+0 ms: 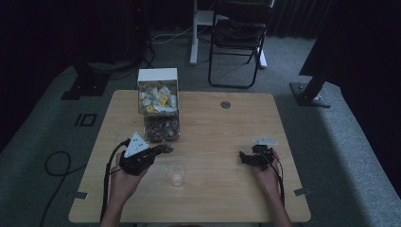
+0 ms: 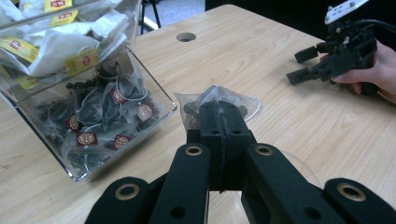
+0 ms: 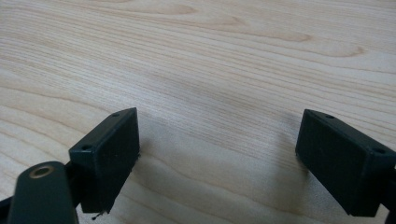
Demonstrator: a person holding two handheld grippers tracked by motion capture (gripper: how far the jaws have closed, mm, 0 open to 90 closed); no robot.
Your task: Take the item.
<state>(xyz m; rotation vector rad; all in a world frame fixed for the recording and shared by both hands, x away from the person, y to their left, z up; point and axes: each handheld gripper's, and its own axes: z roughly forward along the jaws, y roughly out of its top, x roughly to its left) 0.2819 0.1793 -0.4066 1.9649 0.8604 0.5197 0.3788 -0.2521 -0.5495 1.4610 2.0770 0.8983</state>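
1. I see my left gripper (image 2: pixel 219 116) with its jaws pressed together on a tea bag (image 2: pixel 212 100), a clear pyramid sachet with dark leaves inside; the bag sticks out past the jaw tips.
2. In the high view the left gripper (image 1: pixel 163 149) sits on the near left part of the wooden table (image 1: pixel 227 127), just near of the lower glass bin.
3. That lower bin (image 2: pixel 88 121) is a tilted clear container, open toward me and full of dark tea bags with red tags.
4. An upper bin (image 1: pixel 157 97) stacked on it, farther away, holds pale sachets with yellow labels.
5. A small clear cup (image 1: pixel 176 174) stands upright on the table to the near right of the left gripper; the held tea bag seems to hang a little far and left of it rather than over it, though the dim high view makes that hard to judge.
6. My right gripper (image 3: pixel 217 154) hovers low over bare wood with its jaws spread wide and nothing between them.
7. In the high view the right gripper (image 1: pixel 246 157) is well apart from the cup, on the near right of the table, pointing left.
8. A round grommet hole (image 1: pixel 225 104) sits at the far middle of the tabletop.
9. Beyond the table a folding chair (image 1: pixel 239 33) stands on grey carpet.
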